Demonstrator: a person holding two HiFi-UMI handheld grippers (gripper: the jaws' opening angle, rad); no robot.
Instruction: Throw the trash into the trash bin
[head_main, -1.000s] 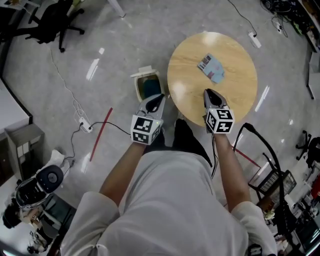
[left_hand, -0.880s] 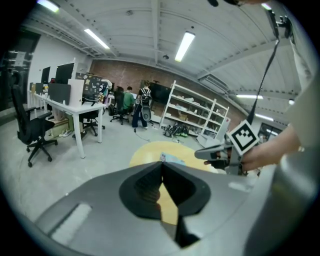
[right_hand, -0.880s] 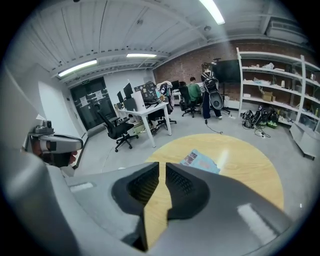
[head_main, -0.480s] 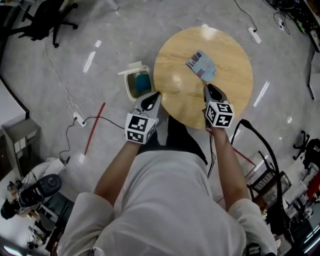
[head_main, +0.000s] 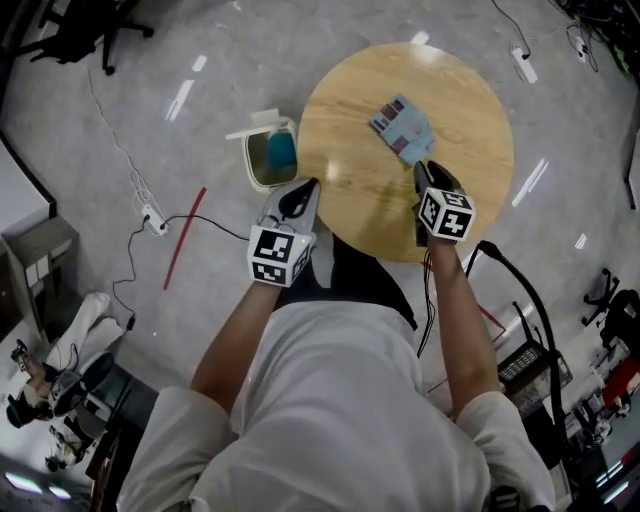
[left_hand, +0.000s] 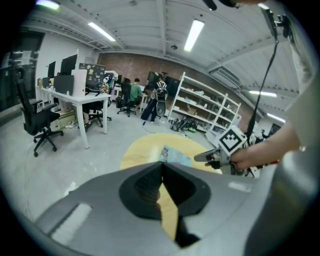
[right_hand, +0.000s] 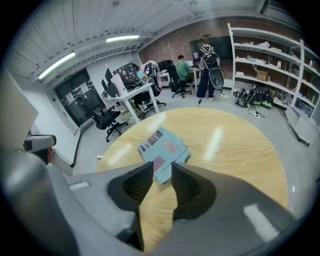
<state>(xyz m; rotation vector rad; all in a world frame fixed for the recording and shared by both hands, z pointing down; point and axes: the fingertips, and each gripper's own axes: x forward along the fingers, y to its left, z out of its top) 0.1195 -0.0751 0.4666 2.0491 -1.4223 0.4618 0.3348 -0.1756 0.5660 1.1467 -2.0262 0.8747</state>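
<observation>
Round wooden table carries the trash, a flat pale-blue packet with dark red patches, near its middle. Right gripper, jaws slightly apart and just opening, points at the trash's near edge, holding nothing. Left gripper is closed, empty.

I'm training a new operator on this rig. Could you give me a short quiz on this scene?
1. True or false: the packet lies in the bin.
2. Which gripper has its fingers apart: A left, B right?
3. Fill in: the bin stands on the ____ beside the table.
Key: 1 false, on the table. 2 B; the right gripper has just been opening its fingers, packet not gripped; the left gripper is shut. 3 floor.
</observation>
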